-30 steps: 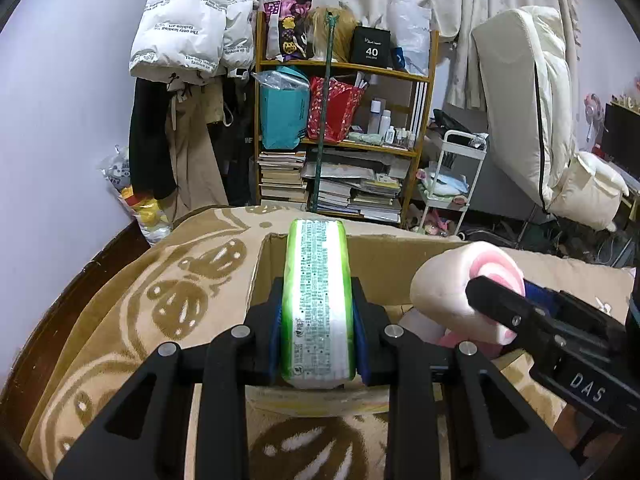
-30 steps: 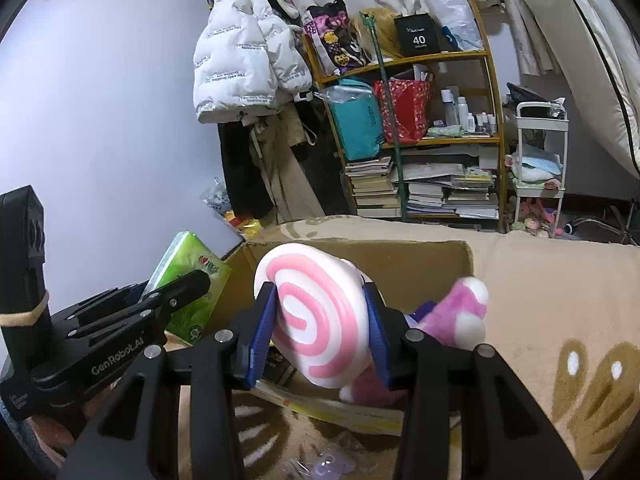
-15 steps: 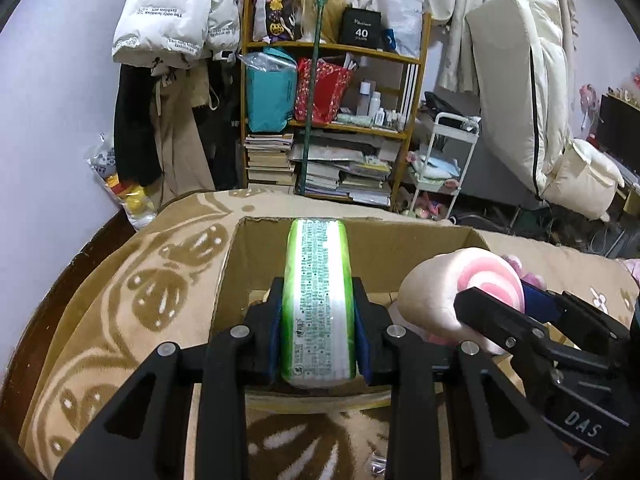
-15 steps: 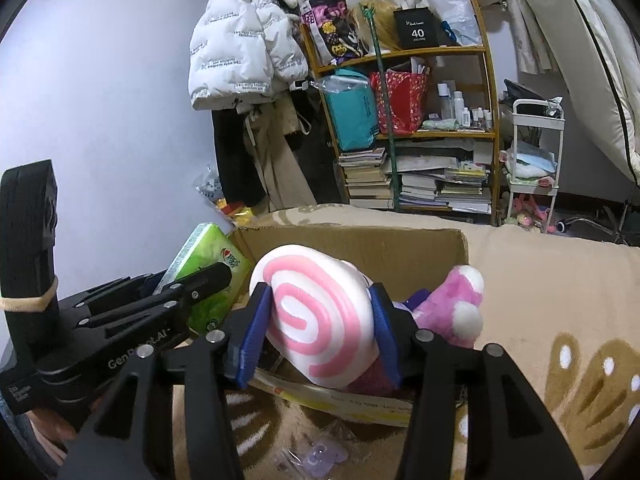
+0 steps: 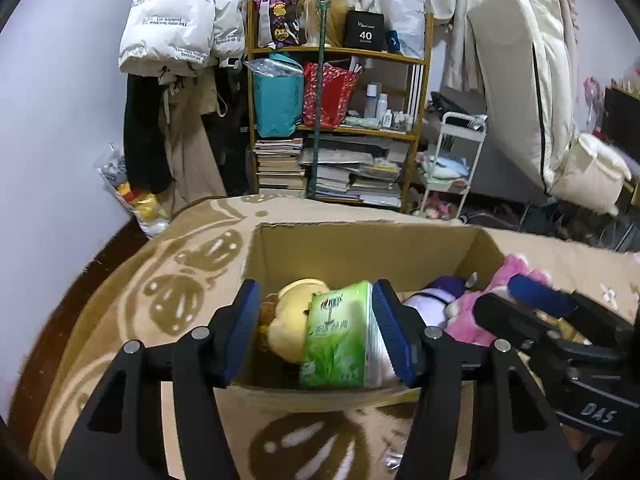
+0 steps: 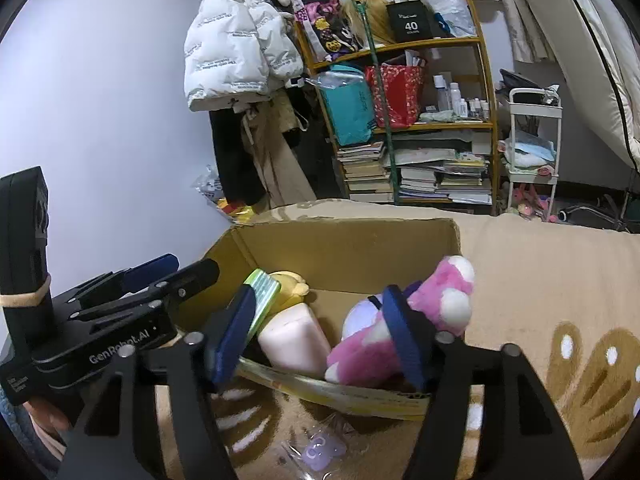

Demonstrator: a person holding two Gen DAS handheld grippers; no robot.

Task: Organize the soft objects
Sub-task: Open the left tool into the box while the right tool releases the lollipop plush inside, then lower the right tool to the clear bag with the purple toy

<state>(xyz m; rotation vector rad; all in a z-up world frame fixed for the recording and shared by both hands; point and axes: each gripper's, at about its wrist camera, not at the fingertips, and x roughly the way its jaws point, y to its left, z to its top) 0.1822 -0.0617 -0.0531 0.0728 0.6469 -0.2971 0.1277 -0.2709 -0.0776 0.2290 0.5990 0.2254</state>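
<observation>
Both claws hung over an open cardboard box (image 5: 360, 248) on a tan patterned blanket (image 5: 188, 264), each letting go of its load; the left claw (image 5: 316, 332) was opening, its blue pads apart from all but perhaps the right edge of a green tissue pack (image 5: 338, 340) that leaned on a yellow plush toy (image 5: 288, 320) inside the box; the right claw (image 6: 316, 336) was opening too, nothing pinched between its pads, with a pale pink cushion (image 6: 294, 334) and a pink-and-white plush (image 6: 436, 308) lying in the box below and behind it.

To finish the release well, the jaws would likely need to spread fully before either hand lifted, so that no pad dragged the pack or a toy back out; a straight rise, clear of the front wall, looked safest; the pack sat tilted and might slide flatter of its own accord.

The left wrist view showed the printed face of the tissue pack and a purple-and-white plush (image 5: 436, 300) beside the pink one; whether the right pad touched the pack could not be told; the right wrist view showed only the pack's striped end, yet revealed the pale cushion, hidden from the other camera, a small plastic wrapper (image 6: 320, 446) on the blanket before the box, and the left claw's body from the side.
</observation>
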